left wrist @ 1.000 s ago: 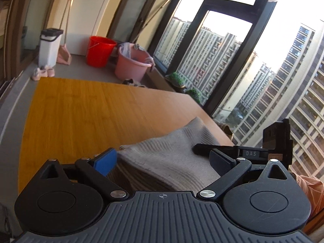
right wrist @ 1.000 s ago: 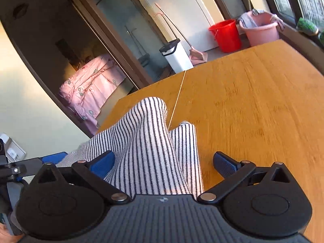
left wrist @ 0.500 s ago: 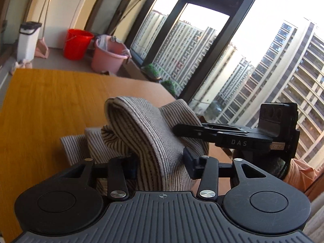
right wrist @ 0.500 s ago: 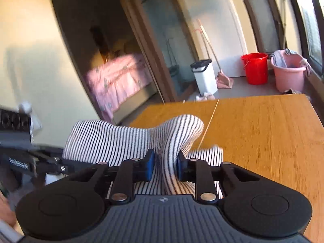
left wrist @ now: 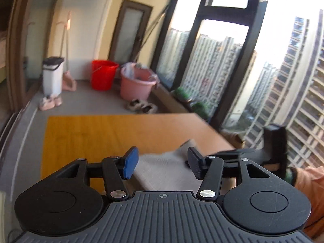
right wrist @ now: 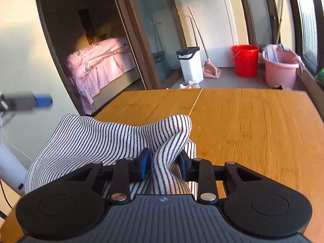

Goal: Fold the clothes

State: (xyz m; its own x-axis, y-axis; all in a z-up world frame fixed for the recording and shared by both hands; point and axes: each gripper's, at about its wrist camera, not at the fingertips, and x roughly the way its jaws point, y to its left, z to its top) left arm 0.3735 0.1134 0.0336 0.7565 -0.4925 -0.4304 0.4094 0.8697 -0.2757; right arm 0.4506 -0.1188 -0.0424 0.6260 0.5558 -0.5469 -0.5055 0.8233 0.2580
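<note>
A striped black-and-white garment (right wrist: 105,135) lies bunched on the near part of the wooden table (right wrist: 253,125). My right gripper (right wrist: 163,165) is shut on a raised fold of it, lifted off the table. In the left wrist view the same garment (left wrist: 164,168) looks grey and lies flat under my left gripper (left wrist: 161,163), which stands open above it with nothing between its fingers. The right gripper's black body (left wrist: 263,154) shows to the right in the left wrist view. A blurred blue-tipped finger of the left gripper (right wrist: 40,100) shows at the left in the right wrist view.
Beyond the table's far edge stand a red bucket (right wrist: 245,60), a pink tub (right wrist: 280,66), a white bin (right wrist: 190,64) and a broom. Tall windows (left wrist: 212,64) run along the right. A doorway on the left shows a bed with pink covers (right wrist: 99,60). An orange sleeve (left wrist: 309,180) is nearby.
My left gripper has let go of the garment fold and opened; the cloth has dropped flat. My right gripper stays shut on its fold and has lowered toward the table.
</note>
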